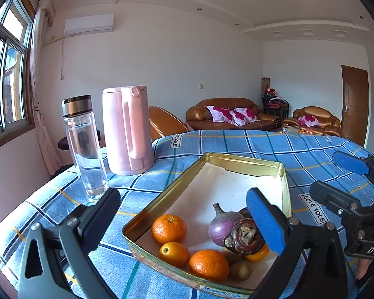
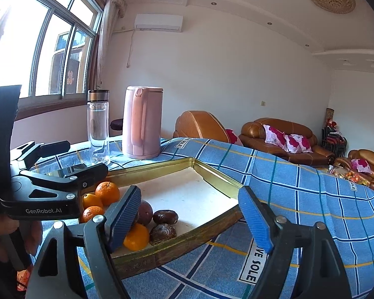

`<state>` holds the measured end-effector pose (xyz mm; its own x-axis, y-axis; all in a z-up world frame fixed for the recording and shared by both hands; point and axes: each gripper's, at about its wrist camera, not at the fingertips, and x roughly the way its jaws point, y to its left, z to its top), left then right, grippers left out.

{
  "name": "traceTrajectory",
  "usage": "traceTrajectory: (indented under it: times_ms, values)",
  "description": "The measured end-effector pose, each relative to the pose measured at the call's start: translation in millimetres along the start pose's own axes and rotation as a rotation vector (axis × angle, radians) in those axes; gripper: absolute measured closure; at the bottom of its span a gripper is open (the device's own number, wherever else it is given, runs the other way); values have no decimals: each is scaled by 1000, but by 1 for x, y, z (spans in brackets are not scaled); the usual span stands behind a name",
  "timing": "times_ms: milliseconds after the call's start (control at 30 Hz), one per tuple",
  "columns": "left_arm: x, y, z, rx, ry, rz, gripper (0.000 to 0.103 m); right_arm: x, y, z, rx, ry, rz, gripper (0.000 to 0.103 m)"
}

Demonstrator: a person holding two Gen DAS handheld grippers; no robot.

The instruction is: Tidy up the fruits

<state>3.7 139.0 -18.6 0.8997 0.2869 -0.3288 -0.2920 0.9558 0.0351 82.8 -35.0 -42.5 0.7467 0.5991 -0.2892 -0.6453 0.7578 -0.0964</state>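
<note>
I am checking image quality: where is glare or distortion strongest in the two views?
Right wrist view: the window is blown out white at upper left, washing out its frame. Left wrist view: exposure is even, the window shows detail. Both: fisheye bends the tin tray edges and walls; corners are vignetted black.

This is a home living room. Brown leather sofas (image 1: 227, 113) with pink flowered cushions (image 1: 230, 115) line the far white wall, an air conditioner (image 1: 88, 25) hangs high beside a curtained window (image 1: 8, 79), and a brown wooden door (image 1: 354, 102) stands at the right. Recessed lights dot the stepped ceiling. The worktop wears a blue checked cloth (image 1: 236, 144) carrying a pink kettle (image 1: 127, 129) and a glass water bottle (image 1: 83, 144).
</note>
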Motion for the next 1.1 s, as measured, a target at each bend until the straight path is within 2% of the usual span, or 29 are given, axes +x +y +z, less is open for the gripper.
traceTrajectory:
  times_ms: [700, 1100]
  values:
    - [-9, -11, 3, 18, -9, -7, 0, -21, -4, 4, 9, -44, -17, 21]
    - [-3, -17, 4, 19, 20, -21, 0, -24, -5, 5, 7, -52, -29, 20]
